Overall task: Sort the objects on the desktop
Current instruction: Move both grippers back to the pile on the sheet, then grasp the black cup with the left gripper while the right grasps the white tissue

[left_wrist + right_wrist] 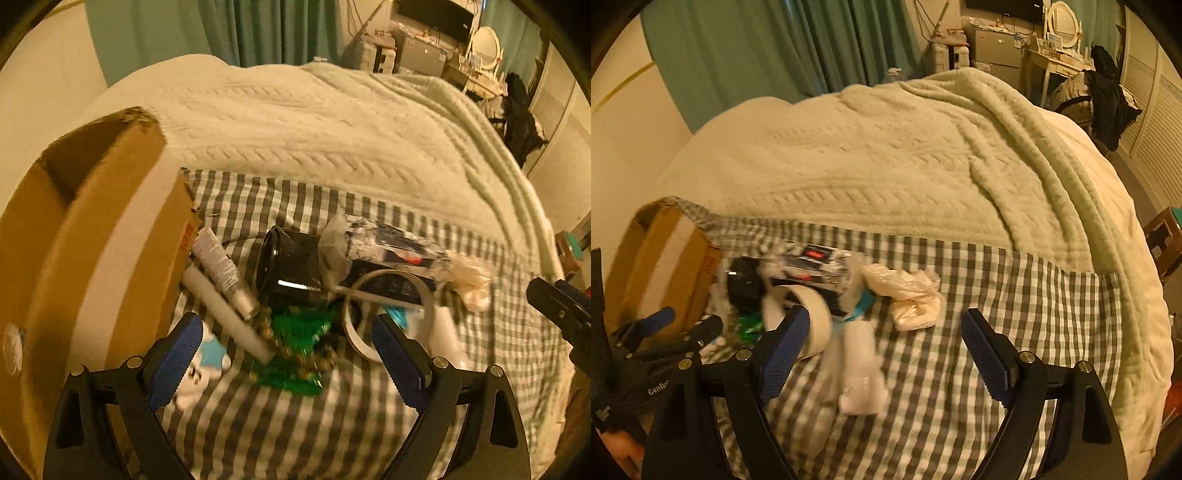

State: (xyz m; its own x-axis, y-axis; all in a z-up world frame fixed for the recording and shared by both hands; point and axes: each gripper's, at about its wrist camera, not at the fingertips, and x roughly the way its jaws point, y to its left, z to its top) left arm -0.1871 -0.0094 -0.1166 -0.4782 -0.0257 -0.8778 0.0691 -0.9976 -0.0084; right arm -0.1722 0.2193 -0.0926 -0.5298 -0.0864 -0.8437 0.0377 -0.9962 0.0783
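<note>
A pile of small objects lies on a grey checked cloth [280, 417]. In the left wrist view I see a black jar [291, 267] on its side, a grey tube [221, 266], a white stick [229, 317], green plastic with beads [299, 343], a tape roll [384, 314] and a bagged dark box [391, 243]. My left gripper [288, 358] is open just above the green plastic. My right gripper [882, 354] is open over a white bottle [862, 373], next to the tape roll [809, 325] and a crumpled cream cloth [912, 295].
An open cardboard box [92, 240] stands left of the pile, also in the right wrist view [665, 273]. The checked cloth [1015, 332] lies on a bed with a cream knitted blanket [314, 140]. Furniture stands far behind.
</note>
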